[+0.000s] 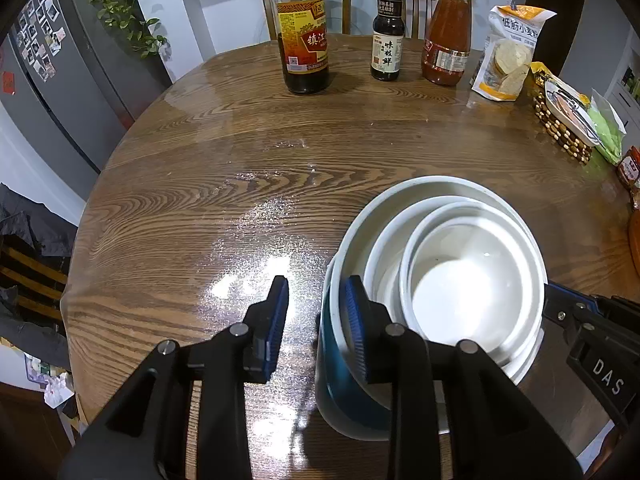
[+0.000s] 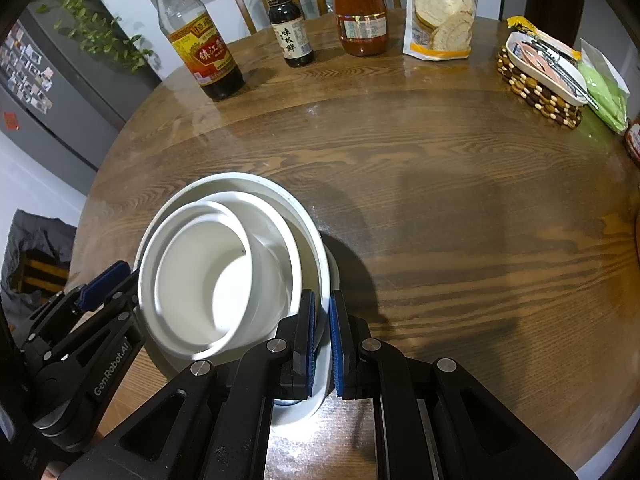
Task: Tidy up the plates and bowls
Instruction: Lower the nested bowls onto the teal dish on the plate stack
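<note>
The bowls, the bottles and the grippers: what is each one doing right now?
Stack of bowls: nested, upright on the table.
Left hand-held gripper: straddling the outer bowl's rim, outer pad clear of it.
Right hand-held gripper: shut on the outer bowl's rim.
Vinegar bottle: upright, mostly empty.
Small dark bottle: upright, capped.
Red sauce jar: upright.
Flour bag: standing.

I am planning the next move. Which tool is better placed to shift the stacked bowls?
Right. The right tool is shut on the rim of the largest bowl; the left tool straddles the opposite rim, open, its outer finger clear of the wall.
</note>
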### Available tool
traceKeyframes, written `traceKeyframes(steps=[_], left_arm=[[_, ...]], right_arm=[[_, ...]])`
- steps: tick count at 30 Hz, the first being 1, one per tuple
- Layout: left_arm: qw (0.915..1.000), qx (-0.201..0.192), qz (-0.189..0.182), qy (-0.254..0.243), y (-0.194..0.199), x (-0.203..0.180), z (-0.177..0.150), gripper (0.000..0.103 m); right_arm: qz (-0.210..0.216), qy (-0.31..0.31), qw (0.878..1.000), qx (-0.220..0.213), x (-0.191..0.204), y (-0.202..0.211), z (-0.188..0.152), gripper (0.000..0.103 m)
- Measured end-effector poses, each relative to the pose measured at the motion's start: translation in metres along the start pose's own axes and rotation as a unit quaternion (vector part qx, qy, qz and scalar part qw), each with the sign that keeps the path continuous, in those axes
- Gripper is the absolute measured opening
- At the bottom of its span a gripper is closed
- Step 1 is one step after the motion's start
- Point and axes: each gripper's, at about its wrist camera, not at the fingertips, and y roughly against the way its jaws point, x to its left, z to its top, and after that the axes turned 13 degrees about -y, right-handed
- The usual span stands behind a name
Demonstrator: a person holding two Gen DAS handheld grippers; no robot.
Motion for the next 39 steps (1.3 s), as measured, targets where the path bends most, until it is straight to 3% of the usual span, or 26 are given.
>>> traceKeyframes(steps=[10, 32, 39], left_arm=[[1.0000, 0.001, 0.003, 0.004, 0.0005, 0.0027, -0.0013, 0.035], [1.0000, 0.003, 0.004, 0.004, 0.0012, 0.0004, -0.0024, 0.036], [0.9999, 0.004, 0.011, 0.008, 0.0013, 0.0035, -0.0047, 0.046]], right_arm=[[-0.008, 0.001, 1.000, 0.001, -0.0009, 0.0013, -0.0006, 0.011], [-0.017, 0.003, 1.000, -0.002, 0.0011, 0.0044, -0.0045, 0.011], [-0.018, 0.003, 1.000, -0.002, 0.0007, 0.0046, -0.0051, 0.011]])
